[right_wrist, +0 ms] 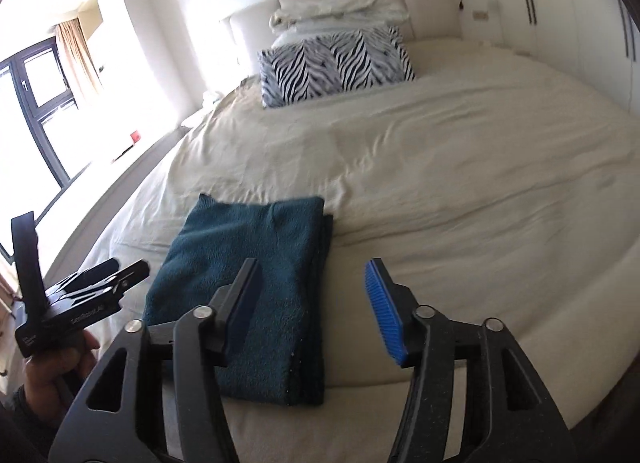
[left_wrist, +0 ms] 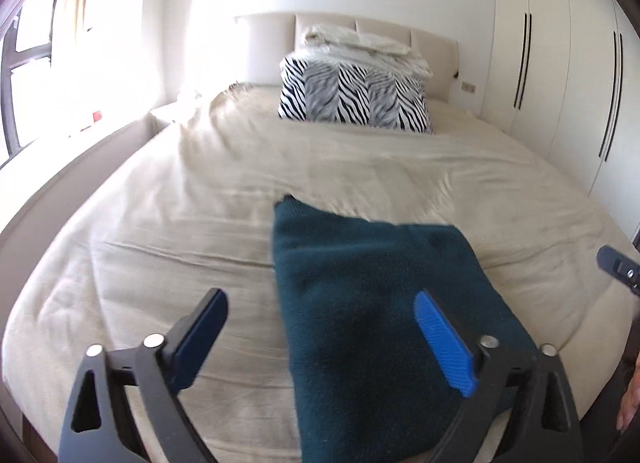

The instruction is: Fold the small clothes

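A dark teal knitted garment (left_wrist: 372, 303) lies folded into a neat rectangle on the beige bed (left_wrist: 168, 231), near its foot edge; it also shows in the right wrist view (right_wrist: 248, 275). My left gripper (left_wrist: 320, 337) is open and empty, held just above the garment's near left part. My right gripper (right_wrist: 314, 303) is open and empty, above the garment's right edge. The left gripper (right_wrist: 80, 295) shows at the left of the right wrist view. A tip of the right gripper (left_wrist: 618, 267) shows at the right edge of the left wrist view.
A zebra-print pillow (left_wrist: 356, 97) with white bedding (left_wrist: 368, 49) piled on it sits at the padded headboard. White wardrobes (left_wrist: 560, 75) line the right side. A window (right_wrist: 36, 103) with curtains and a low ledge runs along the left.
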### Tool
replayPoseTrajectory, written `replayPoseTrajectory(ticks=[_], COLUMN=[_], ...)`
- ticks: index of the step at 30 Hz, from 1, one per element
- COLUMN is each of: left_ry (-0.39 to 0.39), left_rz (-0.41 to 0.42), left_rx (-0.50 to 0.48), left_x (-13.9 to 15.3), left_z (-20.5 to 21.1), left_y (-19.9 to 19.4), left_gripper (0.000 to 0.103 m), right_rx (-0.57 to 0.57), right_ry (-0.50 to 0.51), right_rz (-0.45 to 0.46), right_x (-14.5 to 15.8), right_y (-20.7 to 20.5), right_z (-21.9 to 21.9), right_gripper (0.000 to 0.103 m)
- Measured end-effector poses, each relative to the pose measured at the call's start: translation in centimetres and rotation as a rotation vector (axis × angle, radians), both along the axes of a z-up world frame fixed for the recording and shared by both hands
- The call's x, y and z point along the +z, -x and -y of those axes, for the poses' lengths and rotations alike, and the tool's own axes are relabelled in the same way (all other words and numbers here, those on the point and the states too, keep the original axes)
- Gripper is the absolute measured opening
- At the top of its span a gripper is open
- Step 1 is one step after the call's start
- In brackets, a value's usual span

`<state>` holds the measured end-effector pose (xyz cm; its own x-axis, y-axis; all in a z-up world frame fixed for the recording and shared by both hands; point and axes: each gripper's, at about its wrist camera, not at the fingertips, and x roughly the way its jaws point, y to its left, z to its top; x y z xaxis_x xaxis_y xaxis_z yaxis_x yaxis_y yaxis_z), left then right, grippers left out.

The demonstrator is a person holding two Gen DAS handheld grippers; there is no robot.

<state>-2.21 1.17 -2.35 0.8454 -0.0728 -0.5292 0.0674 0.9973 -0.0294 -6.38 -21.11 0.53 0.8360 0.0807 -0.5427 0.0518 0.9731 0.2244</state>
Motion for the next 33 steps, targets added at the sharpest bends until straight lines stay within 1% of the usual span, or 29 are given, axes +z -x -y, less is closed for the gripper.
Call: replayPoseTrajectory(ticks=[1,2,3,5,6,8,10,11,12,13,15,18,21,23,26,27,28,30,32,33], left_ry=[-0.012,-0.024,-0.043,-0.074,-0.080,-0.094,-0.115,-0.114,-0.101,-0.084,-0.057,-0.079,-0.134,-0.134,-0.148,-0.155,-0.141,-0.078,-0.056,-0.060], left_rz=[0.066,0.122,0.175,0.253,0.290,0.364,0.437,0.467,0.485,0.482,0.454,0.397,0.295,0.213,0.074,0.016,-0.046,-0.162,-0.239,-0.258], left_rx=[0.025,0.042,0.062,0.102,0.111,0.124,0.128,0.136,0.154,0.166,0.163,0.179,0.195,0.184,0.223,0.218,0.198,0.176,0.175,0.174], left_x=[1.1,2.2,3.2,5.1,6.1,8.1,10.2,11.2,12.0,12.7,13.6,13.5,11.6,10.0,7.3,6.0,4.7,2.5,0.5,-0.1], left_z=[-0.4,-0.7,-0.9,-1.2,-1.3,-1.5,-1.6,-1.7,-1.9,-2.2,-2.4,-2.2,-1.4,-1.2,-1.0,-0.9,-0.8,-1.1,-0.9,-0.7], left_y=[1.5,2.8,4.0,5.9,6.7,8.3,9.7,10.3,10.8,11.0,10.9,10.6,9.9,8.9,7.1,6.6,6.0,5.1,4.9,5.0], left_gripper=[0.103,0.103,0.103,0.103,0.103,0.103,0.103,0.103,0.103,0.103,0.103,0.103,0.103,0.103,0.103,0.103,0.103,0.103,0.103,0.103], right_rx=[-0.035,-0.070,-0.112,-0.209,-0.232,-0.219,-0.180,-0.160,-0.147,-0.141,-0.122,-0.099,-0.064,-0.055,-0.053,-0.052,-0.058,-0.081,-0.094,-0.089], right_ry=[0.035,0.066,0.097,0.176,0.208,0.241,0.236,0.224,0.208,0.191,0.161,0.136,0.151,0.165,0.183,0.183,0.186,0.200,0.206,0.198], right_rz=[0.075,0.157,0.239,0.388,0.429,0.449,0.442,0.454,0.474,0.492,0.505,0.475,0.394,0.362,0.290,0.256,0.218,0.113,-0.026,-0.094], right_x=[1.4,2.7,4.0,6.3,7.3,9.2,10.8,11.6,12.4,13.1,14.3,15.0,14.4,13.6,11.9,11.1,10.2,8.1,5.6,4.3], right_y=[1.2,2.2,3.6,5.8,6.5,7.1,7.4,7.7,8.2,8.8,9.6,9.6,8.8,8.7,7.6,7.1,6.4,4.8,3.0,2.2], right_z=[-0.2,-0.5,-0.8,-1.5,-2.0,-2.5,-2.7,-2.7,-2.7,-2.9,-3.0,-3.1,-4.0,-4.5,-5.4,-5.6,-5.9,-6.1,-6.1,-6.0], right_gripper=[0.080,0.093,0.103,0.103,0.103,0.103,0.103,0.103,0.103,0.103,0.103,0.103,0.103,0.103,0.103,0.103,0.103,0.103,0.103,0.103])
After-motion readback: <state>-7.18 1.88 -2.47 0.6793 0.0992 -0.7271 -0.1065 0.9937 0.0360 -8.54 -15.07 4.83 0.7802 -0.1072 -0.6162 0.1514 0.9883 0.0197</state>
